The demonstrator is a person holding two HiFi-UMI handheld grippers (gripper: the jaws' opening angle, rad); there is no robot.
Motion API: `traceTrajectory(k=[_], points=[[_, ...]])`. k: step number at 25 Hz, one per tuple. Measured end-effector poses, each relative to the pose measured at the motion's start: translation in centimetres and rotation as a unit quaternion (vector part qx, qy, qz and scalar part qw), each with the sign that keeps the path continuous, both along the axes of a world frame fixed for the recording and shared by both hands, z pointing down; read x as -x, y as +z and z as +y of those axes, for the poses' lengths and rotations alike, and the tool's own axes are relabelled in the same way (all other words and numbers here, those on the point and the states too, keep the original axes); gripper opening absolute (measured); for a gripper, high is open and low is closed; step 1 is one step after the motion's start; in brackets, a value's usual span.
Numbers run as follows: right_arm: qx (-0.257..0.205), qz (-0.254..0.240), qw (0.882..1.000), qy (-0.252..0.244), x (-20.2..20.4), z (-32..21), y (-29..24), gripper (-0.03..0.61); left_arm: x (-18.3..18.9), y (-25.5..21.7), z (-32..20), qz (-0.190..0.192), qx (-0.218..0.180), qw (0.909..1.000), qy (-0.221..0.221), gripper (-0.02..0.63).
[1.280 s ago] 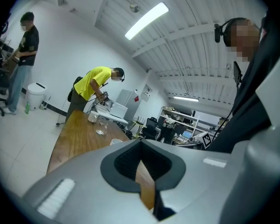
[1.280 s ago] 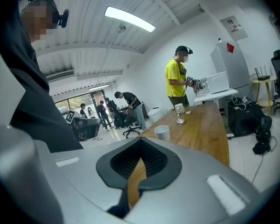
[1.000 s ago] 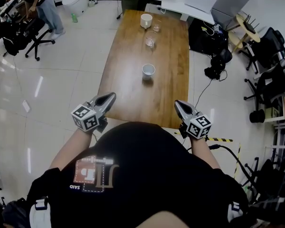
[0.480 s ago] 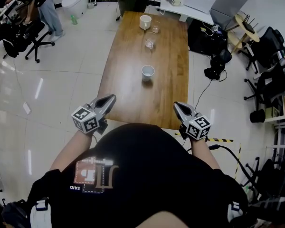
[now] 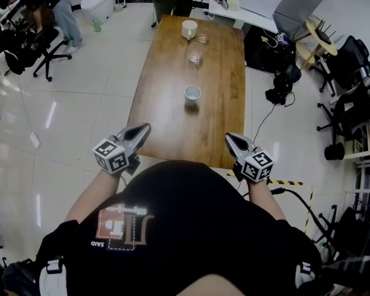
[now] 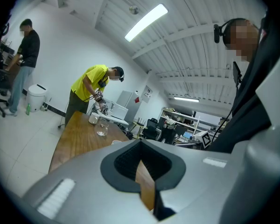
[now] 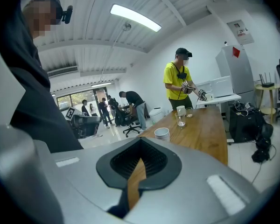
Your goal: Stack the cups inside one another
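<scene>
While left gripper (image 5: pixel 144 127), right gripper (image 5: pixel 230 137) closed, empty, white cup (image 5: pixel 192 92) well ahead, between them.

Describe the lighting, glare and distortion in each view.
Head view: even overhead light, white glare streaks on the glossy floor. Left gripper view: strong fisheye bend, black corners, ceiling lamp blown out. Right gripper view: same bend and dark corners, its ceiling lamp overexposed.

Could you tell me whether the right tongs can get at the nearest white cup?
Probably yes: only bare table lies between the right tongs and the white cup, though the tongs are shut and would need opening.
</scene>
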State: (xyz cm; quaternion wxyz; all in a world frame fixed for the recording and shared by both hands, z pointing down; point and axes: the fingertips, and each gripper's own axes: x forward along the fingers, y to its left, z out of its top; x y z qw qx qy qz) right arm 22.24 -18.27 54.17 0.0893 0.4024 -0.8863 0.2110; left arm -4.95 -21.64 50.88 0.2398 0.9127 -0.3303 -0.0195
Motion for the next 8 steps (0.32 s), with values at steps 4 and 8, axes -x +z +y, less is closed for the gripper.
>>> traceTrajectory(k=[4, 8], points=[[-0.001, -0.001, 1.0, 0.001, -0.09, 0.05, 0.1, 0.012, -0.09, -0.09, 0.14, 0.0, -0.001, 1.0, 0.0, 0.002], [-0.002, 0.001, 1.0, -0.002, 0.11, 0.24, 0.25, 0.012, 0.05, 0.05, 0.34, 0.0, -0.001, 1.0, 0.0, 0.002]])
